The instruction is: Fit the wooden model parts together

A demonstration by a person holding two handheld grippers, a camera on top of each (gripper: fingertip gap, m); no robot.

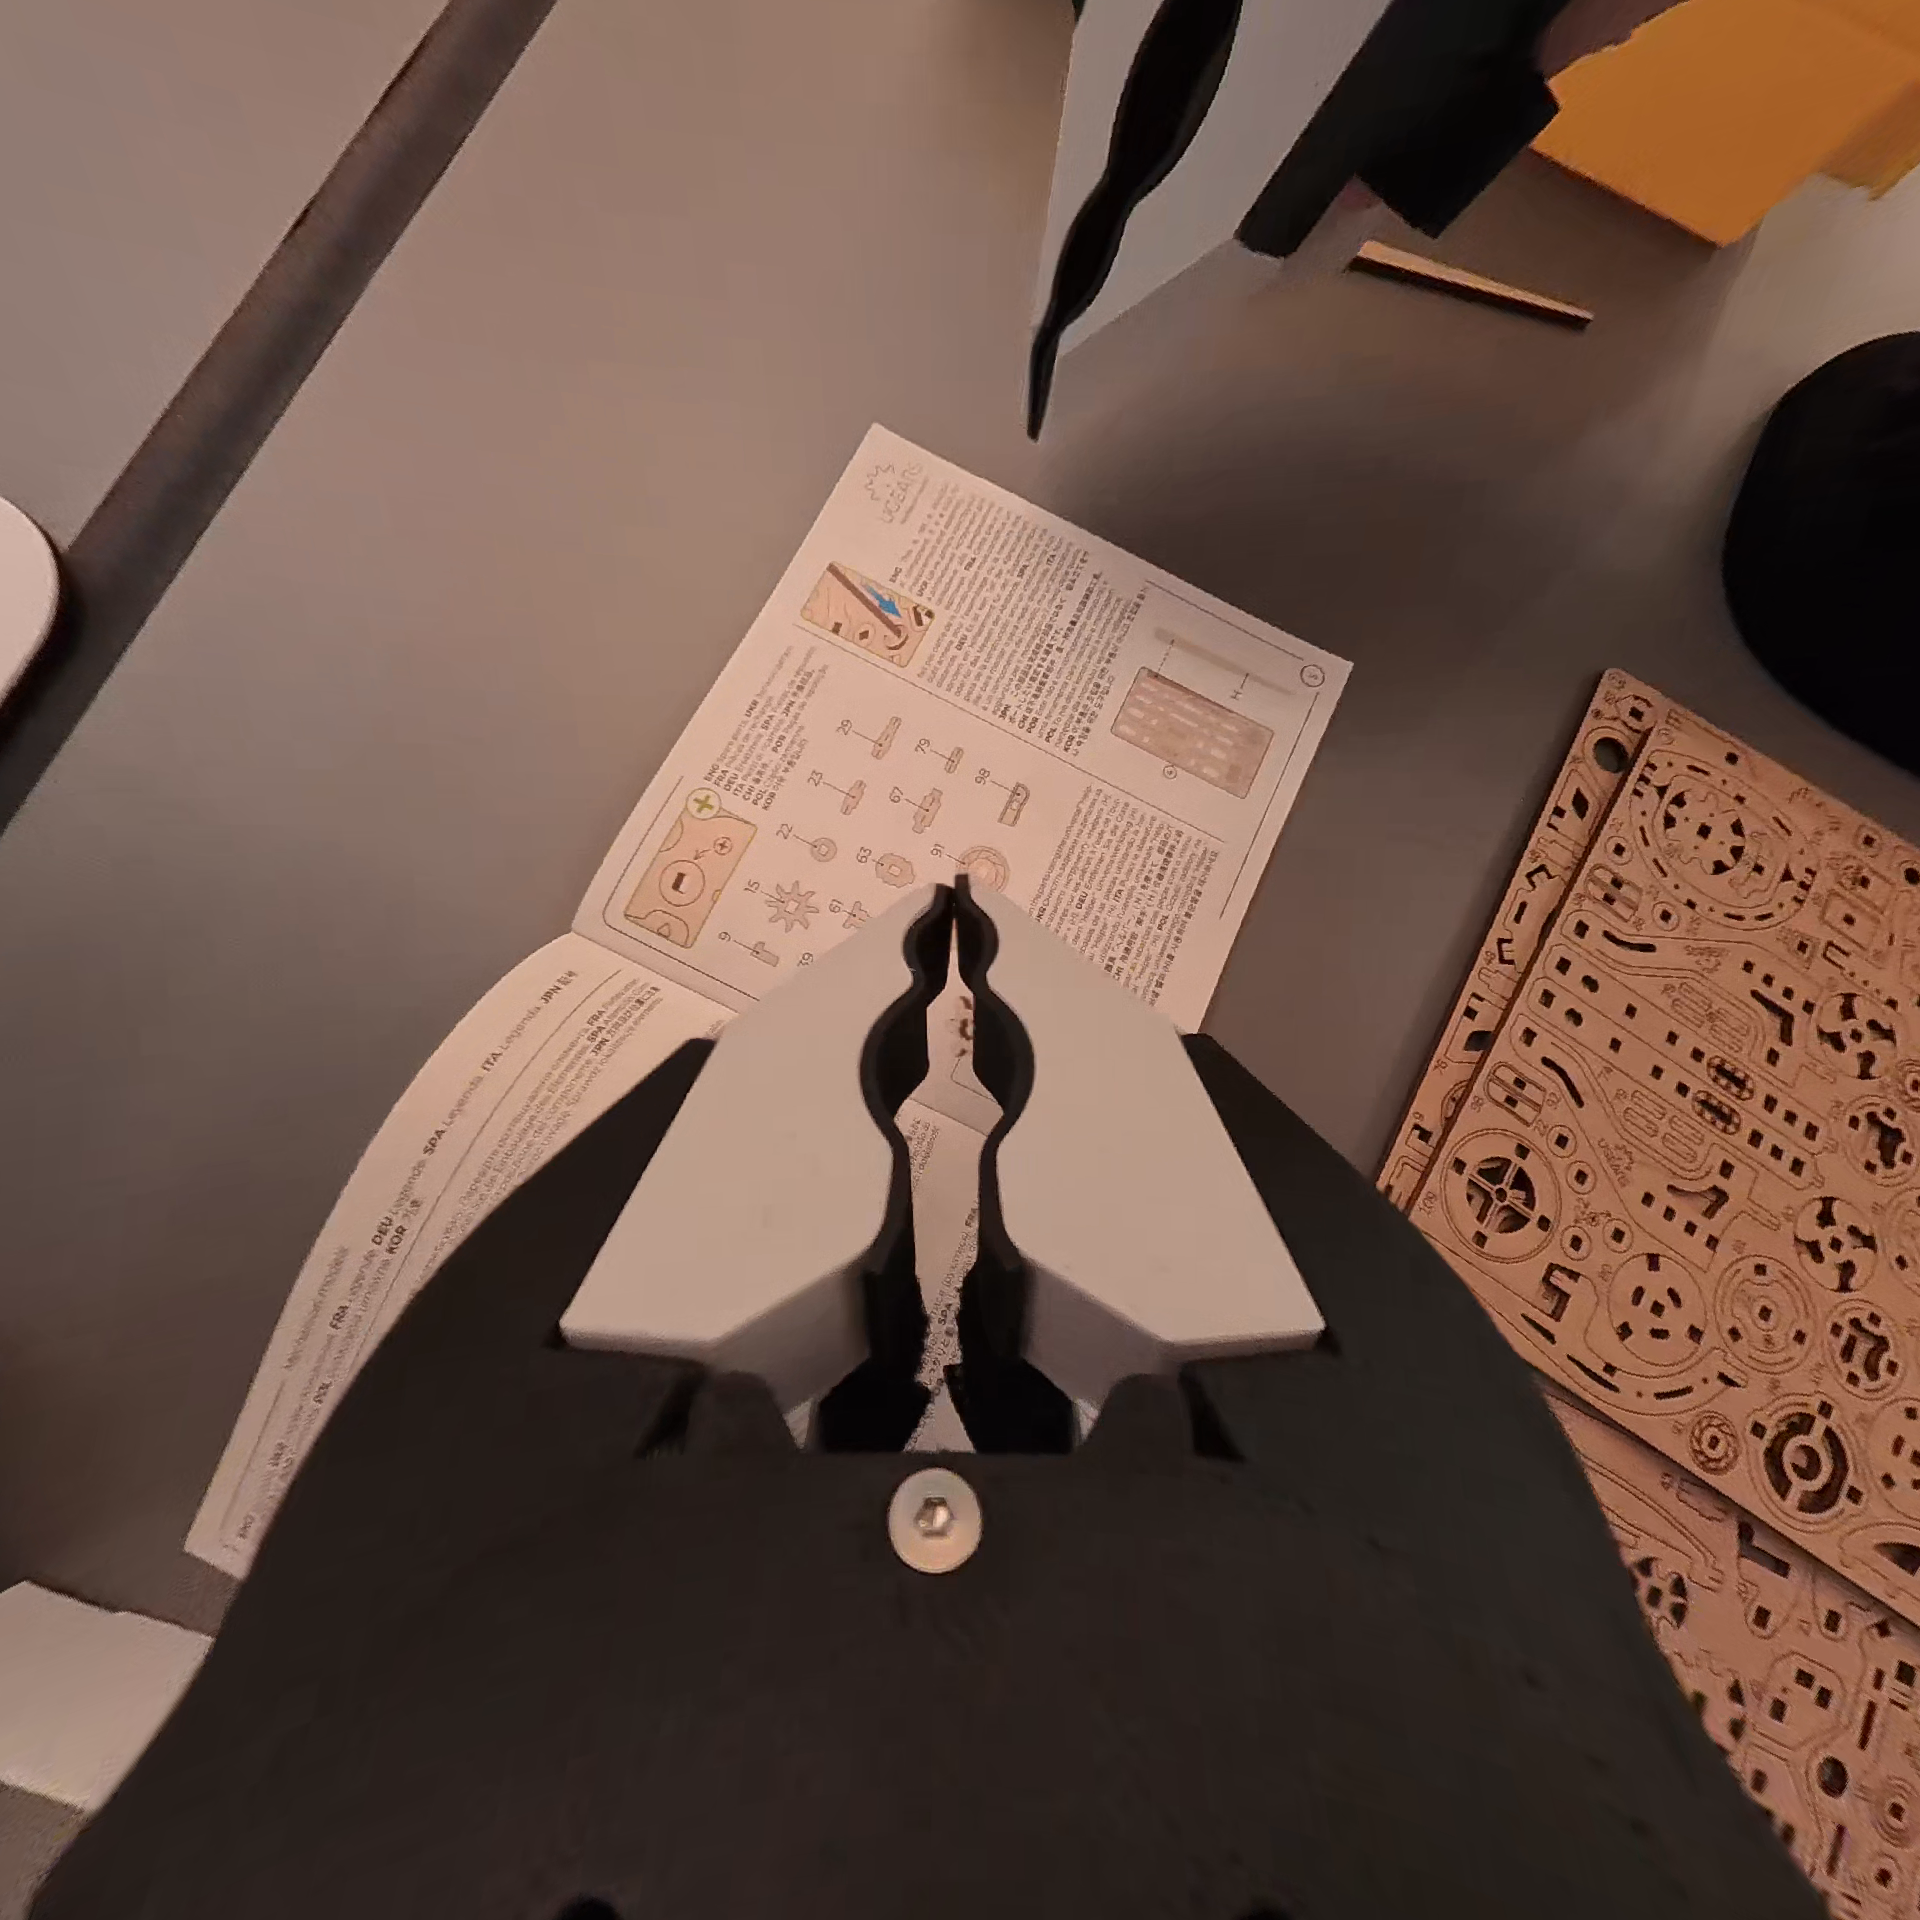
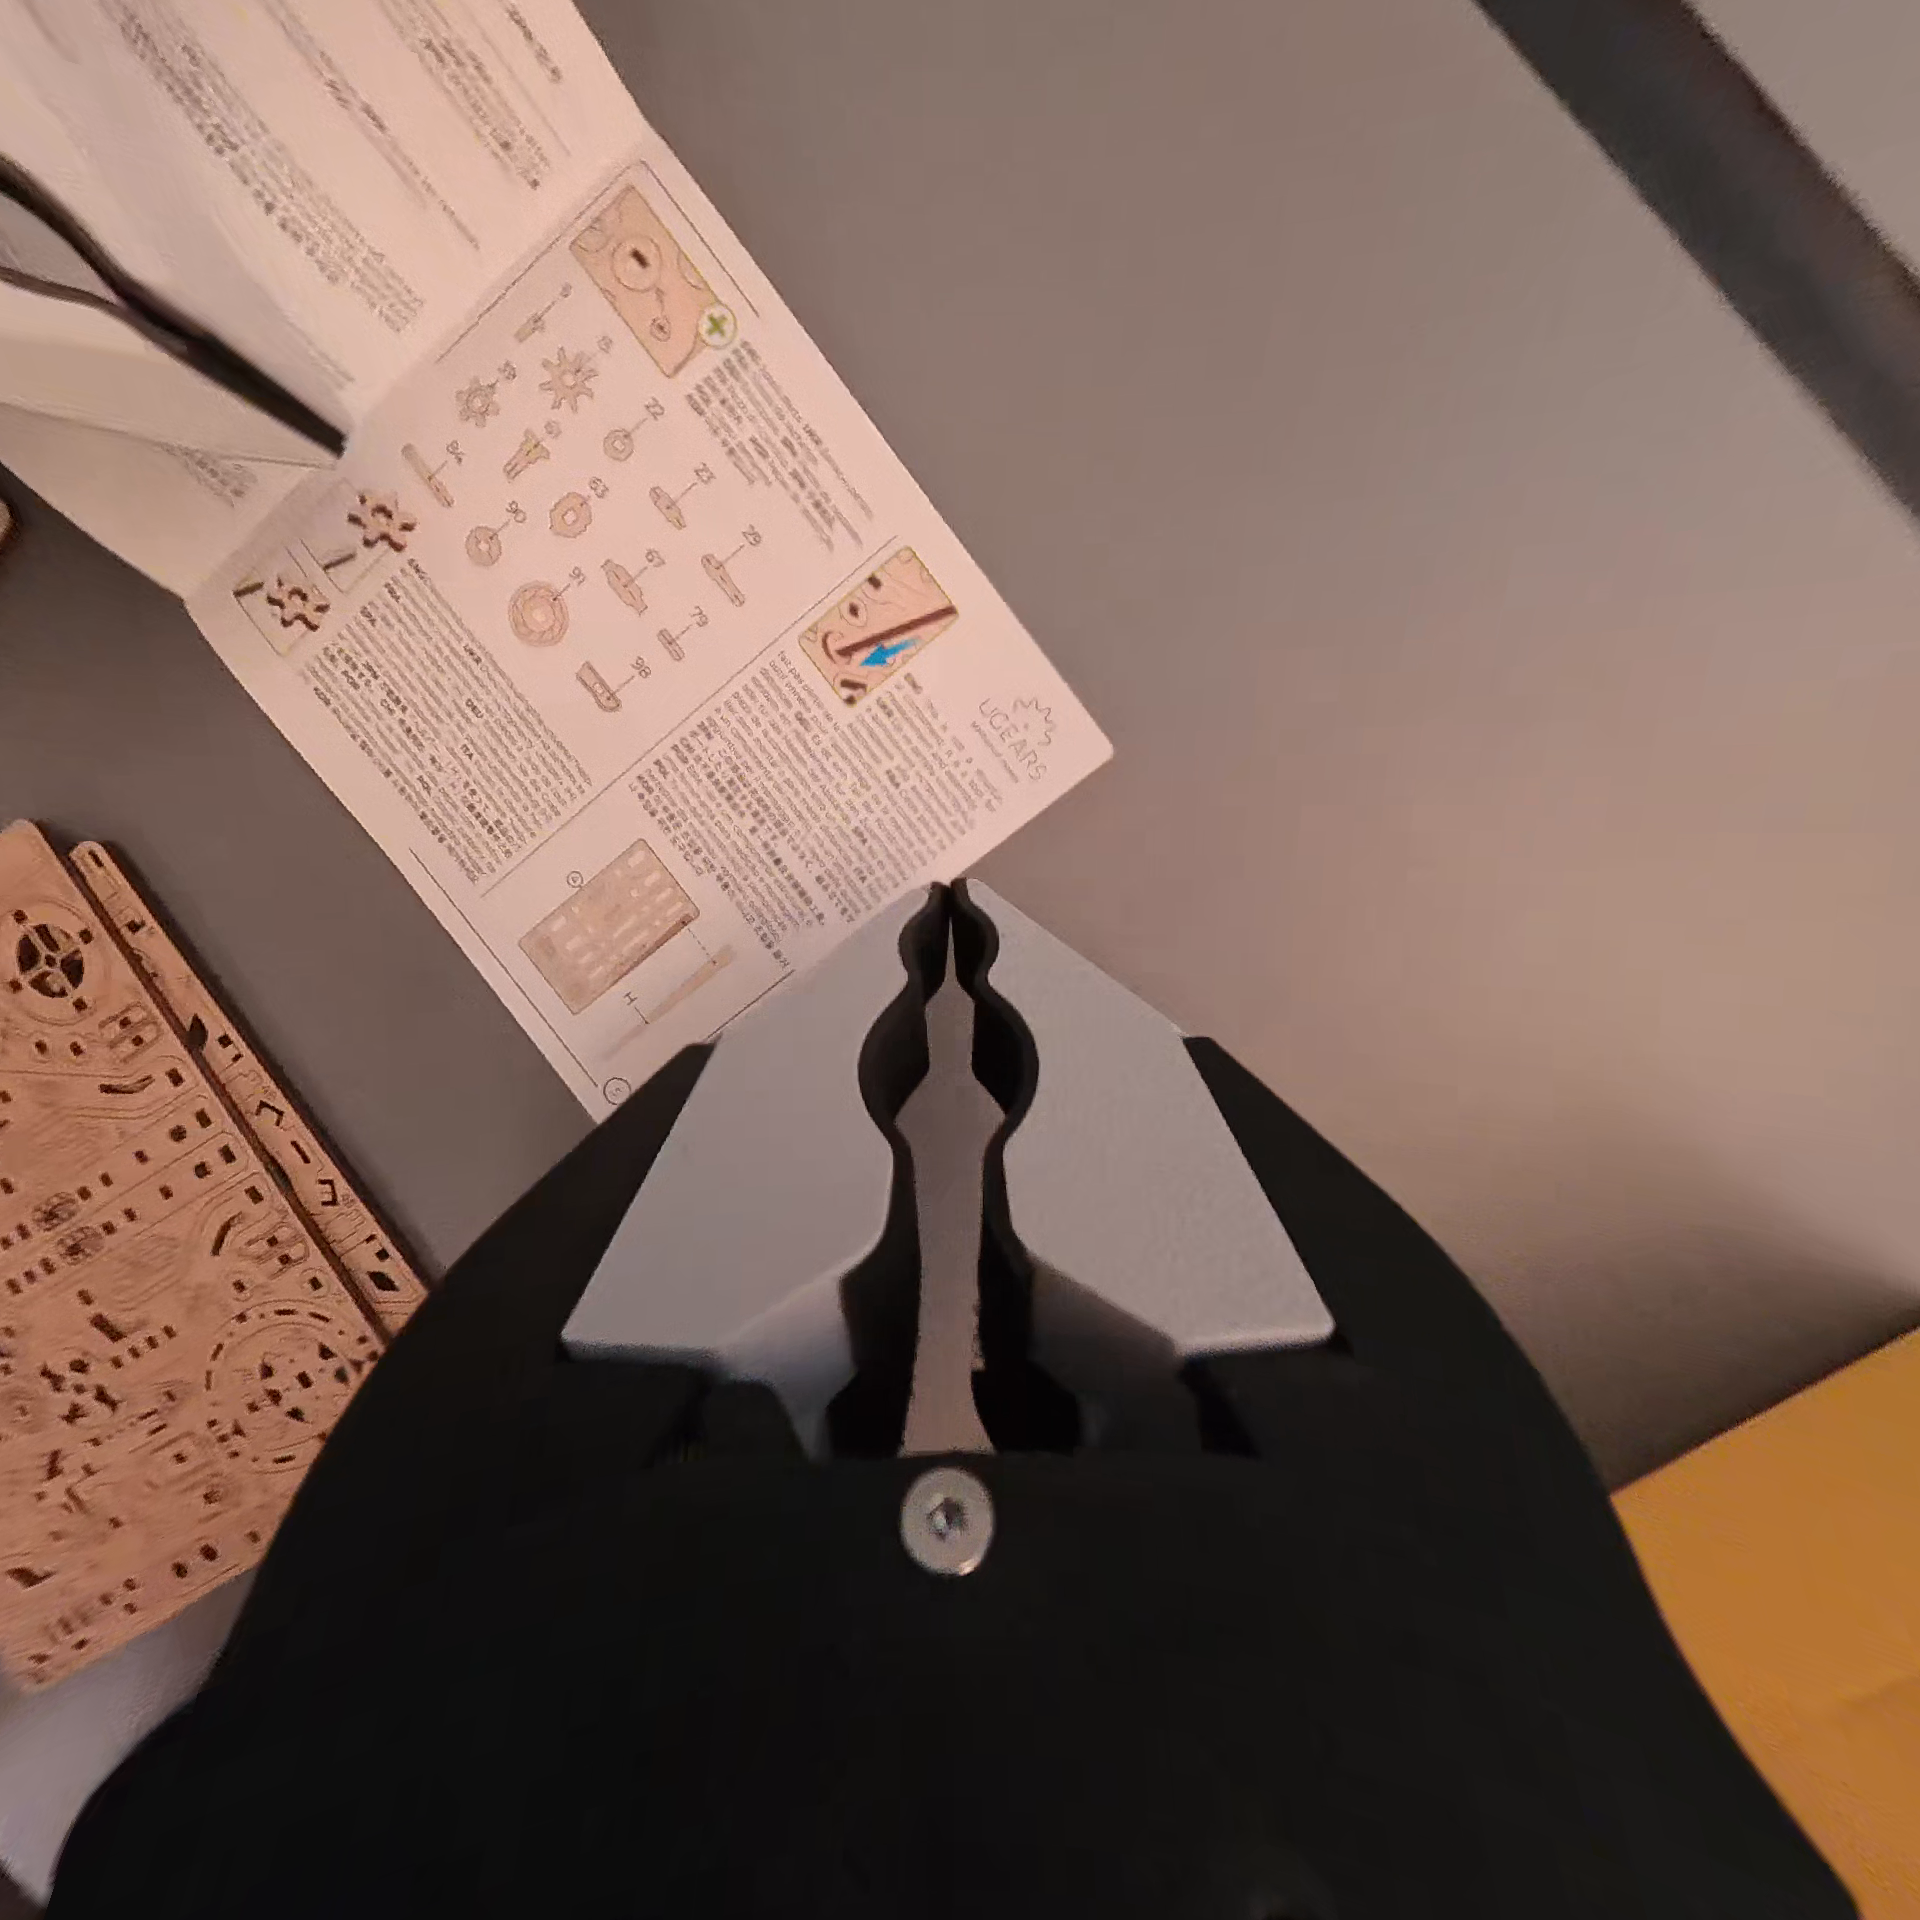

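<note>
Broadly, a grey table (image 1: pixel 436 436) carries everything. Two laser-cut wooden sheets (image 1: pixel 1704 1174) lie stacked flat at the right of the left wrist view, parts unpunched; in the right wrist view they sit at the left. An open leaflet (image 1: pixel 935 748) lies beside them, apart. Both grippers hang above the leaflet. The left gripper (image 1: pixel 957 894) is clenched, tips meeting, gripping nothing. The right gripper (image 2: pixel 951 896) is likewise clenched and empty. A wooden strip (image 1: pixel 1470 283) lies near a yellow box (image 1: pixel 1745 114).
</note>
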